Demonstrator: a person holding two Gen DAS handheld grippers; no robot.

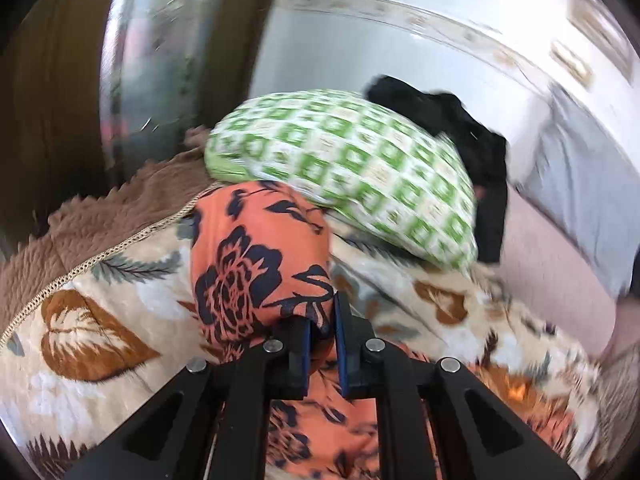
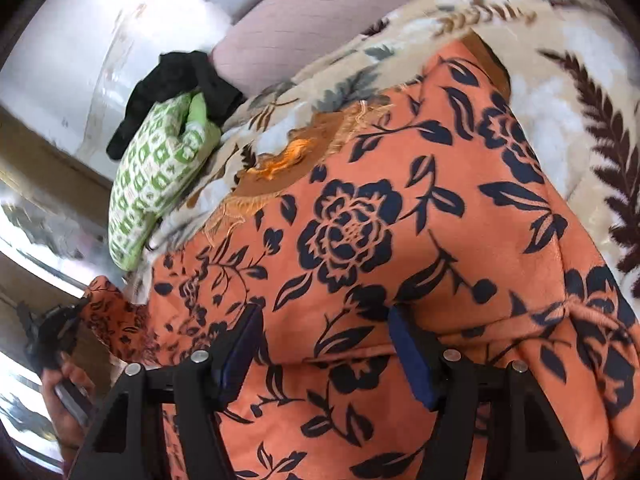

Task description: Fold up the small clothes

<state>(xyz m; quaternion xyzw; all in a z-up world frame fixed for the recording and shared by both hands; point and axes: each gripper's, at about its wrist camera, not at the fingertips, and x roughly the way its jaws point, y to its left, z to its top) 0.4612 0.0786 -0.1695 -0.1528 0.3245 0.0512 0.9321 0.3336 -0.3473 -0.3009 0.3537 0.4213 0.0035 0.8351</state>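
An orange garment with dark blue flowers (image 1: 248,264) lies on a leaf-print blanket (image 1: 100,320). My left gripper (image 1: 322,312) is shut on a bunched edge of it, and the cloth drapes up over the pinch. In the right wrist view the same garment (image 2: 360,220) spreads wide over the blanket (image 2: 580,80). My right gripper (image 2: 324,320) hovers just above it with its jaws well apart and nothing pinched. At the lower left of that view the left gripper (image 2: 80,308) lifts a corner of the garment, with a hand (image 2: 68,392) behind it.
A green-and-white checked bundle (image 1: 352,168) (image 2: 156,176) rests at the blanket's far edge, with a black cloth (image 1: 460,128) (image 2: 180,76) behind it. A brown quilted border (image 1: 120,208) runs along the left. Beyond are a pale pink surface (image 1: 540,248) and blurred walls.
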